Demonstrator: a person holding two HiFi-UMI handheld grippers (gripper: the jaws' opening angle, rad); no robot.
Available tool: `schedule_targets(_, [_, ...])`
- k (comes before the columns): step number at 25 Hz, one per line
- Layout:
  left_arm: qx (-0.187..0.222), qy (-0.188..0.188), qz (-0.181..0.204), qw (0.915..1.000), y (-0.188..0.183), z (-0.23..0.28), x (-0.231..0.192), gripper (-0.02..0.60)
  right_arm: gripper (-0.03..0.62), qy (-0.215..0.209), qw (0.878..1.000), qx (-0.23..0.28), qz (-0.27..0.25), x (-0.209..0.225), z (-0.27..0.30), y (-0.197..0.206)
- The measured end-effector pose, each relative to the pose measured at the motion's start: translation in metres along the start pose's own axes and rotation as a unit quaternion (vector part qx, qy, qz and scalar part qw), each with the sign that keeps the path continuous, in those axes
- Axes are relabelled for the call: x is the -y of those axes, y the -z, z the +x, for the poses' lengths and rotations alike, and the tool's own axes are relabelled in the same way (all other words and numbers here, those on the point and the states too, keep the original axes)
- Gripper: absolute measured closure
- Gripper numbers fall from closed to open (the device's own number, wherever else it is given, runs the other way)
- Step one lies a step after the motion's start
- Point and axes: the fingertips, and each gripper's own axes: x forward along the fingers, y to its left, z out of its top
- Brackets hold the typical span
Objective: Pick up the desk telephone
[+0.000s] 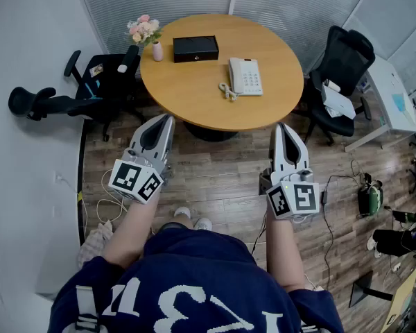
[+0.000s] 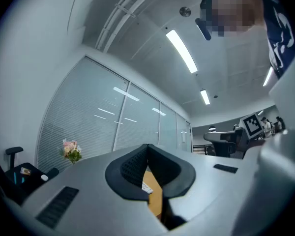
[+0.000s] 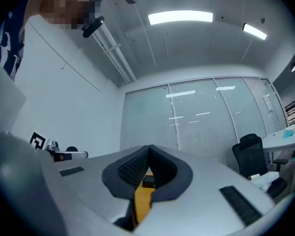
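White push-button desk telephone lies near right edge of round wooden table. Left gripper and right gripper: jaws closed, empty, short of table's near edge.

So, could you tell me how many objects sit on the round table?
3: flower vase at the far-left edge, black box beside it, desk telephone toward the right. None seems hidden.

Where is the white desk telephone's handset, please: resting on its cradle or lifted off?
On its cradle: the handset lies flat along the white desk telephone's left side.
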Motion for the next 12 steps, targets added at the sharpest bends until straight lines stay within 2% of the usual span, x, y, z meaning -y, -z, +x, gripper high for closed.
schedule_targets(6, [0.002,-0.003,0.007,1.0,-0.005,0.005,-0.001,0.566,0.569,-0.004,1.0,-0.003,-0.007,0.0,-0.002,-0.004])
schedule_targets(12, [-0.001,-0.01,0.011,0.9999,-0.004,0.008,-0.004,0.566,0.569,-0.018,0.999,0.029,0.008,-0.001,0.0,-0.015])
